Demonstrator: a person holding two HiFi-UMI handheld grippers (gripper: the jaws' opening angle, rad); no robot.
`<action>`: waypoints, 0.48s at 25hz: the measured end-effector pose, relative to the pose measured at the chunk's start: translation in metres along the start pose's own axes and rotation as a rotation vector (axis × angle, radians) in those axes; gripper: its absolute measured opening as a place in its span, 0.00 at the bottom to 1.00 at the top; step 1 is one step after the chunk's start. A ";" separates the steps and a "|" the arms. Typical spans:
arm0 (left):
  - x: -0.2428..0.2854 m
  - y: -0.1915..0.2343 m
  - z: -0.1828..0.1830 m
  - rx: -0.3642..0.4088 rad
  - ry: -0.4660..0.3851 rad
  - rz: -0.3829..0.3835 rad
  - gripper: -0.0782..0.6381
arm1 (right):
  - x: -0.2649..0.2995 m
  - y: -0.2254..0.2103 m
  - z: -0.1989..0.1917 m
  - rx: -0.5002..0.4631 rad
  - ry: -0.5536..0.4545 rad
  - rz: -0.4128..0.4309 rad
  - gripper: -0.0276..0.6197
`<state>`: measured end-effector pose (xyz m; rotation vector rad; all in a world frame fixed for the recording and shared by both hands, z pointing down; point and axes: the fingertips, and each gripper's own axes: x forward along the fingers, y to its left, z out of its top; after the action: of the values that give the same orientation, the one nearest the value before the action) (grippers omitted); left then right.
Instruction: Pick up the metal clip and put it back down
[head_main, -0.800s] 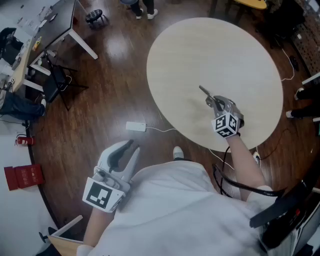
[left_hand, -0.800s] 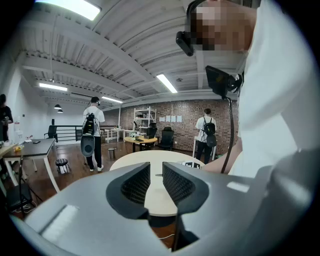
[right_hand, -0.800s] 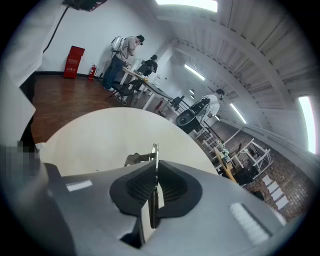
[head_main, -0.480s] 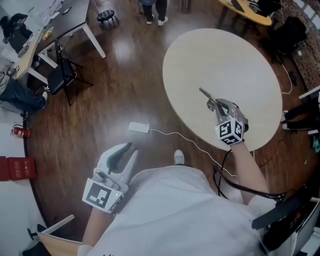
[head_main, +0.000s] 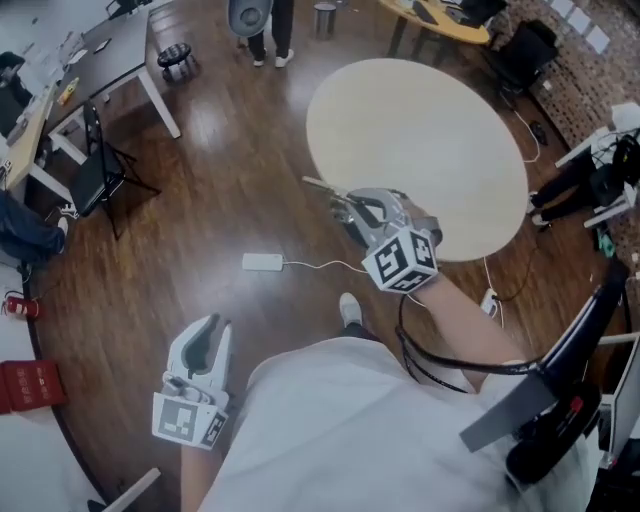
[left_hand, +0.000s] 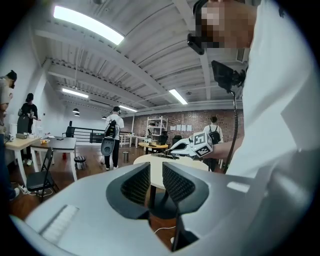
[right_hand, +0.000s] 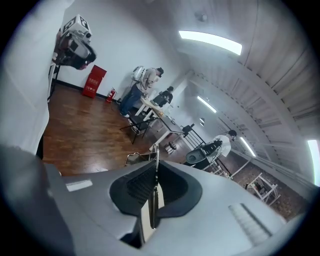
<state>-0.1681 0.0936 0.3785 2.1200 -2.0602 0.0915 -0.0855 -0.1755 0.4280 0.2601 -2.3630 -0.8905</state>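
Observation:
A thin metal clip (head_main: 322, 186) sticks out to the left from my right gripper (head_main: 347, 207), which is shut on it. The clip hangs in the air over the near left edge of the round beige table (head_main: 430, 120), partly above the wooden floor. In the right gripper view the clip (right_hand: 155, 186) stands edge-on, pinched between the two dark pads. My left gripper (head_main: 203, 338) is low at the left beside the person's body, far from the table. Its jaws (left_hand: 156, 182) stand slightly apart with nothing between them. From there the right gripper (left_hand: 176, 148) shows in the distance.
A white power adapter (head_main: 264, 262) with its cable lies on the floor left of the table. A folding chair (head_main: 95, 170) and a desk (head_main: 90, 55) stand at the far left. A person (head_main: 262, 18) stands beyond the table. Cables and bags lie at the right.
My right gripper, with the clip in it, has risen from the table top and swung left past the table's edge. The left gripper has sunk lower and further left.

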 end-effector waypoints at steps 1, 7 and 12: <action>-0.009 0.004 -0.005 -0.004 0.003 0.003 0.21 | -0.001 0.011 0.015 0.003 -0.013 0.015 0.05; -0.051 0.013 -0.020 -0.016 0.013 -0.036 0.21 | -0.026 0.063 0.082 -0.019 -0.052 0.052 0.05; -0.062 0.019 -0.027 -0.023 0.012 -0.043 0.21 | -0.041 0.082 0.114 -0.041 -0.078 0.057 0.05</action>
<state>-0.1868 0.1590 0.3957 2.1440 -1.9979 0.0733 -0.1183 -0.0375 0.3945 0.1435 -2.4084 -0.9365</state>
